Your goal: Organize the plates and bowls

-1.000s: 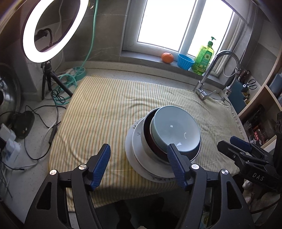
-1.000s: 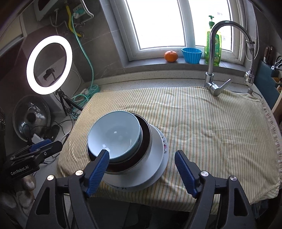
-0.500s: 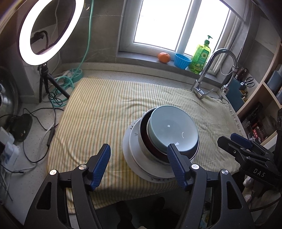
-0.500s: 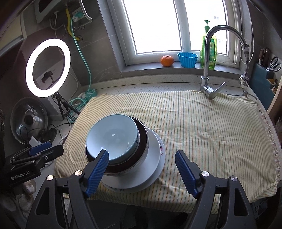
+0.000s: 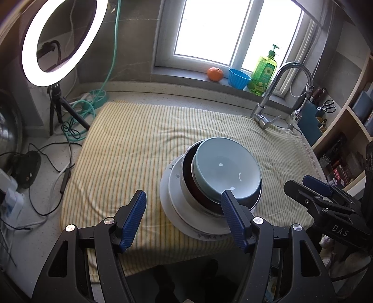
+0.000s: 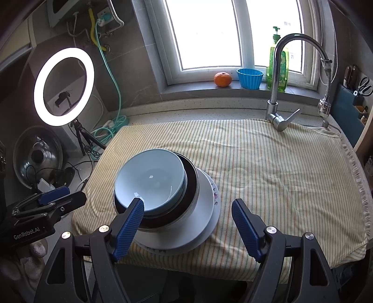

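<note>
One stack of dishes sits on the striped towel (image 6: 268, 167), near its front edge, w/ everything nested: a light blue bowl (image 6: 150, 180) on top, a dark bowl (image 6: 190, 184) w/ a metallic rim under it, then a white plate (image 6: 205, 209), and a bottom plate (image 6: 216, 198) w/ a floral rim pattern. So 2 bowls, 2 plates (could be more hidden in the stack, can't tell).

The blue bowl (image 5: 226, 167) sits off-centre in the dark bowl (image 5: 188, 184). The left wrist view shows a small mark on the white plate (image 5: 174, 184) that the right view doesn't; only the right view shows the pink flower print clearly.

Left gripper (image 5: 183, 218) hangs above the towel's front edge, jaws apart, nothing between them; its right blue pad overlaps the stack's rim in the picture, contact unclear. Right gripper (image 6: 186, 223) likewise spread wide & empty, left pad over the blue bowl's near rim. Each view catches the other gripper at its edge.

Beyond: 1 tap (image 6: 277, 77) at the towel's back right, 1 ring light (image 6: 64, 86) on a tripod left. On the sill: 1 orange (image 6: 222, 79), 1 blue cup (image 6: 250, 78), 1 green soap bottle (image 5: 264, 70). Only the right view shows the wall sockets (image 6: 103, 17); only the left shows the shelves (image 5: 345, 144). Scissors (image 6: 363, 86) at far right.
</note>
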Demonstrator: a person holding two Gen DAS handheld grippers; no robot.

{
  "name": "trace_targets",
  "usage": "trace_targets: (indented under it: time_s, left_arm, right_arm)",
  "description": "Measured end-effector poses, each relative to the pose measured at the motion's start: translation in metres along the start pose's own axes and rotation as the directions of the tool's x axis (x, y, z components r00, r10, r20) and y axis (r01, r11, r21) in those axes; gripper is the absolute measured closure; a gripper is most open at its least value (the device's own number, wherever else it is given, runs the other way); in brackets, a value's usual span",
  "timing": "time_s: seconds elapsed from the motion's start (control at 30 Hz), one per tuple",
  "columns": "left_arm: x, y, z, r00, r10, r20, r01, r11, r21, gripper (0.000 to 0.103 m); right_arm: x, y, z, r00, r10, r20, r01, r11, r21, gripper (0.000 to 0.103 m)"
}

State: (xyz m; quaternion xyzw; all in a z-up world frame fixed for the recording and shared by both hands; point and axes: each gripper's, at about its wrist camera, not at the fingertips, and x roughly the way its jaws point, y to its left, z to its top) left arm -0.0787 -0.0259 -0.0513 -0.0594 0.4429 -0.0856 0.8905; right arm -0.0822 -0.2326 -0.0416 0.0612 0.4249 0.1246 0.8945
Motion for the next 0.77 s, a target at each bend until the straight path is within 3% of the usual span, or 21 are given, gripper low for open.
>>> trace_targets:
  time_s: [0.47, 0.77]
  left_arm:
    - [-0.0001, -0.0039, 0.0004, 1.000, 0.016, -0.014, -0.016, 1.000, 0.025, 0.037]
    - [-0.0061, -0.0042, 0.0011, 0.998, 0.040, 0.037, -0.042, 0.999, 0.033, 0.037]
  right_arm:
    - [-0.0006, -0.0029, -0.0025, 1.000, -0.003, -0.002, 0.003, 1.000, 0.009, 0.029]
    - [0.0018, -0.0037, -0.0041, 1.000, -0.014, -0.010, 0.015, 1.000, 0.007, 0.029]
